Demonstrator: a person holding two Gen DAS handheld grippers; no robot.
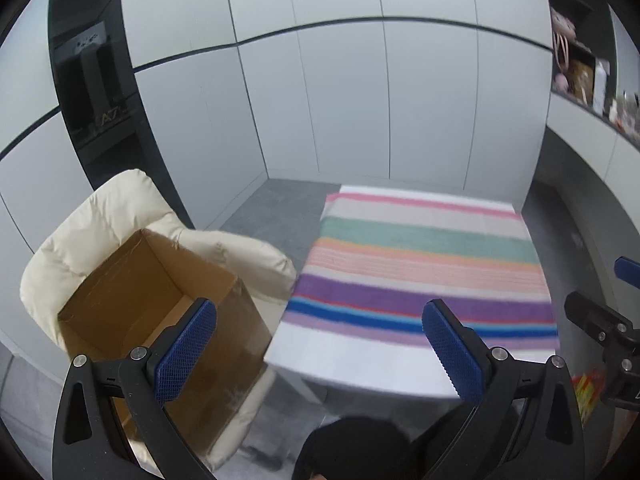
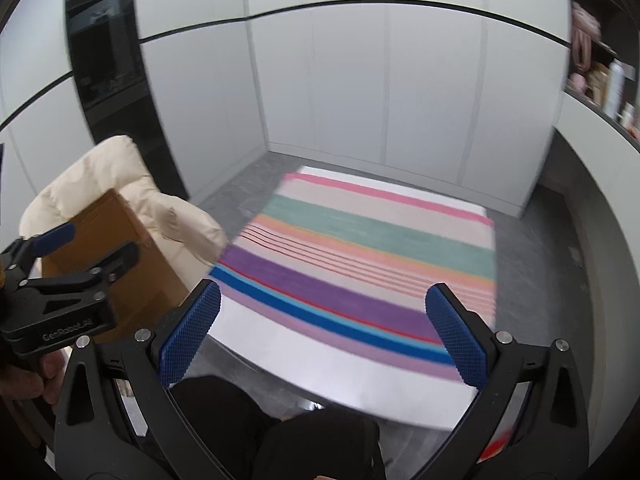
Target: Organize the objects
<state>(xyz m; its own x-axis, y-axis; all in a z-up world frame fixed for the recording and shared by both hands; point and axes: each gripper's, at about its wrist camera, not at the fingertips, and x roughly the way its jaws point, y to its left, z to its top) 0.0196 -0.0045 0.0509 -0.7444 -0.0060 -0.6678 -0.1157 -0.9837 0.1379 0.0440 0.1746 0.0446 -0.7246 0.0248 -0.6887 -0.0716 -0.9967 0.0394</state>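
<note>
Far left: a cardboard box (image 1: 160, 300) standing open on a cream padded chair (image 1: 80, 236), interior apparently empty as far as the left wrist view reaches, though the bottom near corner is hidden behind a finger. Just above the box's near rim, the left hand-held gripper (image 1: 320, 344), jaws spread wide, nothing between the blue pads (image 1: 186, 350).

Centre: a striped cloth (image 1: 420, 272) spread flat over a white tabletop (image 1: 360, 372), bare of any object, somewhat blurred. No loose items to be sorted anywhere on it.

Right: the right hand-held gripper (image 2: 322, 334), hanging over the near edge of the cloth, also gaping wide and carrying nothing. Low at the right edge, a small red-and-yellow thing (image 1: 586, 396), too smeared to identify, well below the tabletop level.

Judged from this: either barely begun or essentially finished, impossible to say which. Cloth clear, box showing nothing inside, both tools free.
</note>
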